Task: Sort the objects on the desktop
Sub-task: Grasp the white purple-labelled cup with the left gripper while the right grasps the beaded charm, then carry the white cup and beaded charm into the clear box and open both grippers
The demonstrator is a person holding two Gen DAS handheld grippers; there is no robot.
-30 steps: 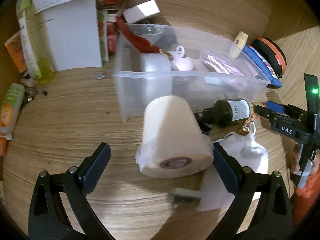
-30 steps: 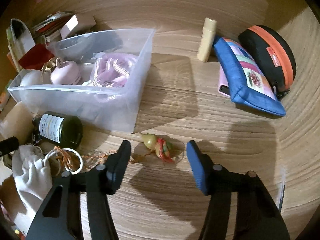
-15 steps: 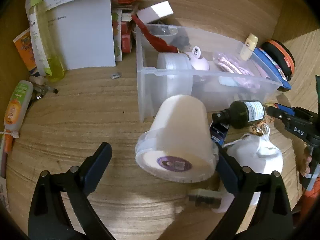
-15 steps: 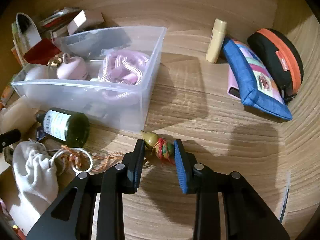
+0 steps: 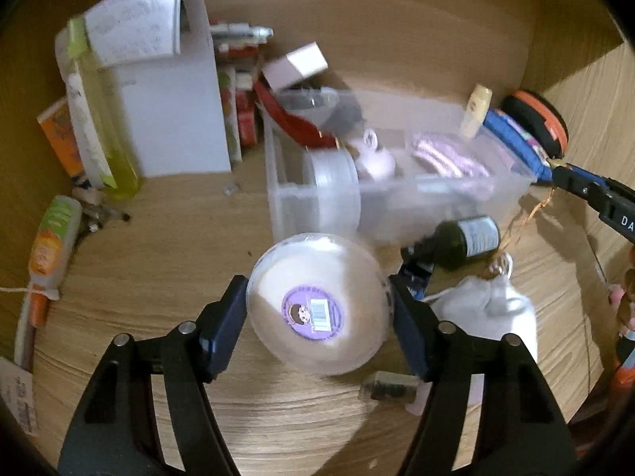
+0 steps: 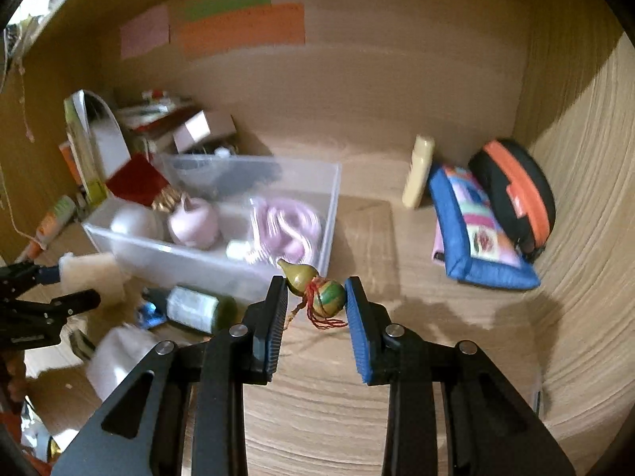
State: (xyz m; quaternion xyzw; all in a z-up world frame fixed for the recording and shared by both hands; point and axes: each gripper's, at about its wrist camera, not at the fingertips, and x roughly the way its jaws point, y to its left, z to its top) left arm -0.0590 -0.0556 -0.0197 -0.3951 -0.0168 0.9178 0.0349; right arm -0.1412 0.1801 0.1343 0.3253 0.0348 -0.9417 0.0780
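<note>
While the right gripper (image 6: 316, 297) pinches the small gourd charm (image 6: 315, 287) between its nearly shut pads, clear of the desk (image 6: 357, 416) with its red tassel hanging below, the left gripper (image 5: 317, 317) is closing its jaws about the white tub (image 5: 317, 309). The tub sits squarely between the fingers, base label toward the camera, both pads at its sides; blur makes it hard to tell whether the grip is firm yet. Just beyond both sets of fingertips lies the dark bottle (image 6: 194, 309), and past that the clear bin (image 6: 246, 222), already holding a pink cable and other bits. So this looks like the pick-up step for two items at once. Next, each should be carried forward over the bin's near wall and released inside, with the charm's trailing cord kept from snagging the bottle.
</note>
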